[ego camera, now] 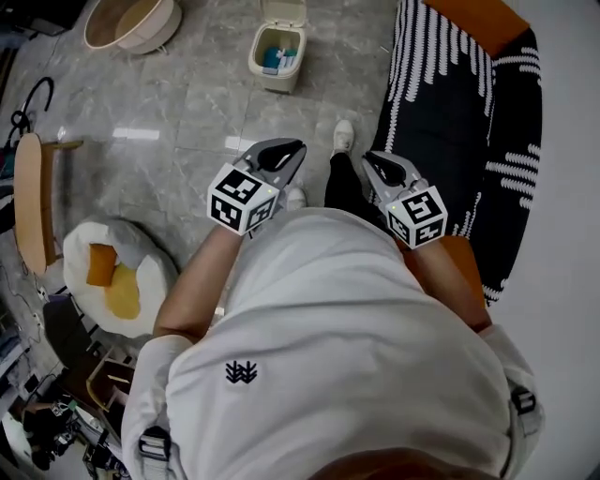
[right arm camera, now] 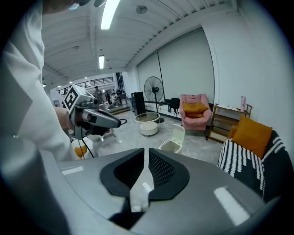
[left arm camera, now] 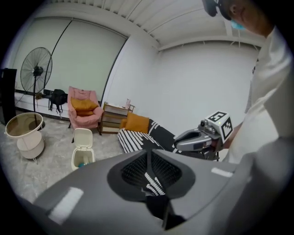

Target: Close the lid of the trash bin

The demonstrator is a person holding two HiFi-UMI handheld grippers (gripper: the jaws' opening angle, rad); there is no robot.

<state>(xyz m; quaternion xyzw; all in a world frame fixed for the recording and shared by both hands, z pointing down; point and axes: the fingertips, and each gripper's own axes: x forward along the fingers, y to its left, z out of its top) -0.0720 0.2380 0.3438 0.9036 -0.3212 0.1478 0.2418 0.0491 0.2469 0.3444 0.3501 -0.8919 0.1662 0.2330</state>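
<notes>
The small cream trash bin (ego camera: 277, 56) stands on the grey floor well ahead of me. Its flip lid (ego camera: 283, 11) is up and blue rubbish shows inside. In the left gripper view the trash bin (left arm camera: 82, 155) is low at the left with its lid (left arm camera: 83, 137) upright. The right gripper view has the trash bin (right arm camera: 172, 145) just past the jaws. My left gripper (ego camera: 296, 148) and right gripper (ego camera: 369, 160) hang side by side at chest height, far short of the bin. Both are shut and hold nothing.
A black-and-white striped sofa (ego camera: 469, 103) with an orange cushion (ego camera: 478, 21) runs along the right. A round basket (ego camera: 131, 21) sits at the far left. A white beanbag (ego camera: 112, 272) and a wooden chair (ego camera: 33, 202) stand to my left. My shoe (ego camera: 344, 135) points at the bin.
</notes>
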